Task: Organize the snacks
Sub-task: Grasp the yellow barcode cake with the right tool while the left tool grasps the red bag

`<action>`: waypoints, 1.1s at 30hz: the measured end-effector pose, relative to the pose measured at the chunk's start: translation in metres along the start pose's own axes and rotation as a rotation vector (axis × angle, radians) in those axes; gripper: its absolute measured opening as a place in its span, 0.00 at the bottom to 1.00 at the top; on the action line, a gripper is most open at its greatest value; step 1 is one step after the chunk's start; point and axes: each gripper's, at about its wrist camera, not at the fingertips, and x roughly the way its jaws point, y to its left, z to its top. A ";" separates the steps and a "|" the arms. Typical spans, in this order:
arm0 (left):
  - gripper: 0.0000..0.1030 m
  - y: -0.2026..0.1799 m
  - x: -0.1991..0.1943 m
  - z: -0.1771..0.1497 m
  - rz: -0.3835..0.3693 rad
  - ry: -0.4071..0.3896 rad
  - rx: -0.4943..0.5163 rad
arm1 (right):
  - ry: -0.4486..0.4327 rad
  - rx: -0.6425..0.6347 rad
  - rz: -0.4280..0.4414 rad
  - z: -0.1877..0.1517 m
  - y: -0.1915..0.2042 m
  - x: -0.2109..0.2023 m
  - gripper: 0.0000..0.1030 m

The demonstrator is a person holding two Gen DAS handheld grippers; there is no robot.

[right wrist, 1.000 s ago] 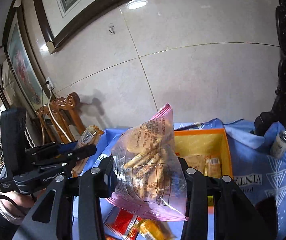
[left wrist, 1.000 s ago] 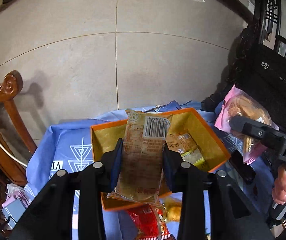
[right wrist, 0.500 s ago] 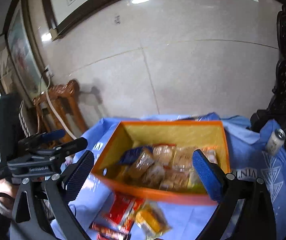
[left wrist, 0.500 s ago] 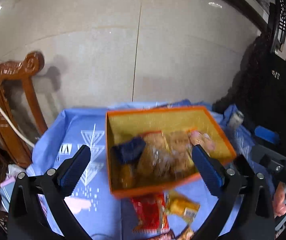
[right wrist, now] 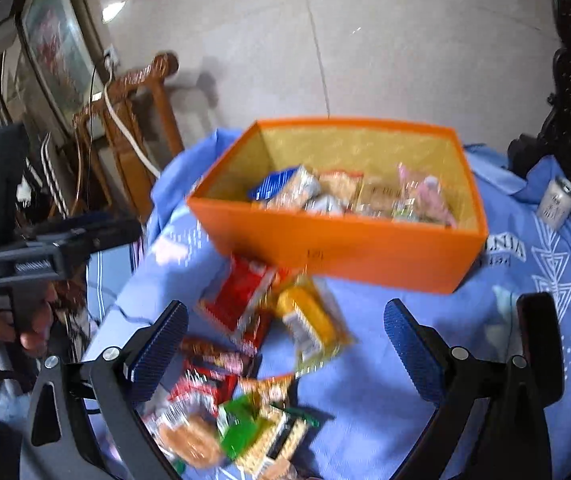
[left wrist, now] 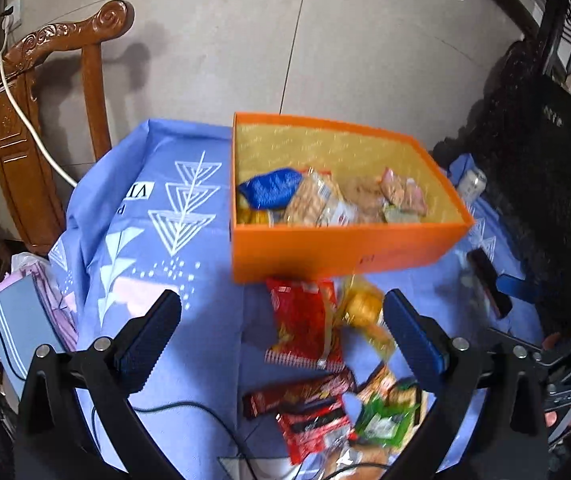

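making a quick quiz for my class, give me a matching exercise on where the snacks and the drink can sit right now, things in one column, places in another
Things
1. blue snack packet
2. red foil snack bag
3. silver drink can
4. green wrapped snack

Places
A. on the blue cloth just in front of the orange cardboard box
B. inside the box, at its left end
C. in the near pile, closest to the grippers
D. standing on the cloth to the right of the box

Pairs: 1-B, 2-A, 3-D, 4-C
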 end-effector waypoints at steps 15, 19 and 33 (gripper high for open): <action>0.96 0.009 0.012 -0.043 0.007 0.079 -0.002 | 0.190 -0.099 0.008 -0.007 -0.007 0.090 0.96; 0.96 0.014 0.014 -0.046 0.021 0.090 -0.003 | 0.218 -0.136 -0.007 -0.007 -0.008 0.117 0.90; 0.96 0.028 0.024 -0.048 0.038 0.129 -0.036 | 0.291 -0.170 -0.011 -0.009 -0.015 0.158 0.75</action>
